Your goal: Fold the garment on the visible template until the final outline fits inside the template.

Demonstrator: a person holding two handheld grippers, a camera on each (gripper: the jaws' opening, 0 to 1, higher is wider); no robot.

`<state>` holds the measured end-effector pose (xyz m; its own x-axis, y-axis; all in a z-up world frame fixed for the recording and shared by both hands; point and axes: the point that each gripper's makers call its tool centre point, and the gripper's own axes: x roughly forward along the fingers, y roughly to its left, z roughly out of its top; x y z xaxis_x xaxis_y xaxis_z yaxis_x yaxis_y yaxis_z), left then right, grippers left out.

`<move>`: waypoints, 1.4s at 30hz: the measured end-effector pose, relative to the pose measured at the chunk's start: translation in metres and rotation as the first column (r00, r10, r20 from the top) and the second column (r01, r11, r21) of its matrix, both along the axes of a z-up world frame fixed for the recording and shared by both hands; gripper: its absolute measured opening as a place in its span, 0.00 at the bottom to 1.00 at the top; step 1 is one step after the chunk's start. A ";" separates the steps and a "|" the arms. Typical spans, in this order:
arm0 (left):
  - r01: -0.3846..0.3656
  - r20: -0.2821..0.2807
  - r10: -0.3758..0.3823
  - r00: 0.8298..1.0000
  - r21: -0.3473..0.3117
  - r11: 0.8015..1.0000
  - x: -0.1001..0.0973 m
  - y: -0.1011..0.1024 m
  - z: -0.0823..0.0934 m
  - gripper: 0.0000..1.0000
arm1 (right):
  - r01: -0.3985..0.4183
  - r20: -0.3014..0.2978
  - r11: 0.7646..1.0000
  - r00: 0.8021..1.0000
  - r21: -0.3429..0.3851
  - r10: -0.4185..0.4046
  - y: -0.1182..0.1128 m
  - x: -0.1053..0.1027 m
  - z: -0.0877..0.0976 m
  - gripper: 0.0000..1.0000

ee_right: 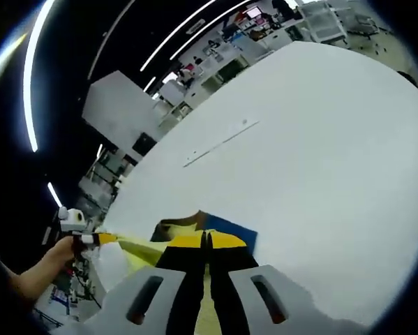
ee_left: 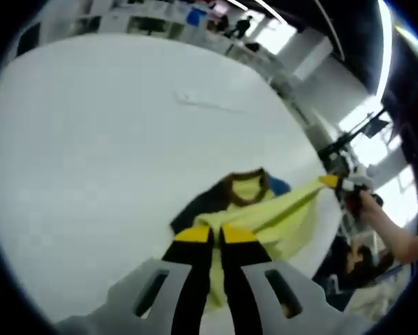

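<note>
Both hand-held grippers are clamped on the yellow garment (ee_left: 264, 216): your left hand-held gripper (ee_left: 215, 234) and right hand-held gripper (ee_right: 206, 241) have jaws together on opposite ends. It lies at the near edge of the white tabletop (ee_left: 125, 139), stretched taut between them, so its long axis runs gripper to gripper. Its dark collar (ee_left: 240, 183) points away across the tabletop. No template outline is discernible, possibly due to blur.

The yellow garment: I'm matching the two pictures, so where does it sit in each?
Left gripper view: the yellow garment lies lower centre, stretched right toward the right gripper.
Right gripper view: it is bottom centre, stretched left toward the left gripper.
Shared landmark: the white table.
</note>
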<state>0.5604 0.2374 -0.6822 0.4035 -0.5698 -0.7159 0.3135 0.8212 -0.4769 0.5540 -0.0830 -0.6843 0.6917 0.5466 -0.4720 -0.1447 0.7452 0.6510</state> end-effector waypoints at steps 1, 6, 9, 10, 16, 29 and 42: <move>-0.002 -0.004 0.002 1.000 -0.002 1.000 0.002 0.000 -0.001 0.01 | 0.001 -0.004 1.000 1.000 0.001 -0.001 0.000 0.001 -0.002 0.02; 0.000 -0.018 0.000 1.000 0.001 1.000 0.006 -0.001 -0.008 0.01 | 0.001 -0.015 1.000 1.000 0.003 -0.001 0.001 0.003 -0.008 0.02; -0.002 -0.022 0.002 1.000 -0.001 1.000 0.008 -0.001 -0.010 0.01 | 0.001 -0.020 1.000 1.000 0.004 -0.001 0.001 0.005 -0.011 0.02; -0.005 -0.025 0.005 1.000 -0.002 1.000 0.009 -0.001 -0.012 0.01 | 0.001 -0.021 1.000 1.000 0.005 -0.001 0.000 0.006 -0.012 0.02; -0.014 -0.042 0.014 0.999 -0.002 1.000 0.010 0.001 -0.019 0.01 | -0.001 -0.031 1.000 1.000 0.010 0.001 0.004 0.010 -0.018 0.02; -0.032 -0.084 0.032 0.996 -0.008 0.999 0.016 0.001 -0.038 0.01 | -0.008 -0.067 1.000 0.998 0.014 0.009 -0.003 0.022 -0.038 0.02; -0.038 -0.115 0.037 0.993 -0.002 0.999 0.019 0.002 -0.053 0.01 | -0.014 -0.098 1.000 0.995 0.012 0.015 -0.007 0.028 -0.056 0.02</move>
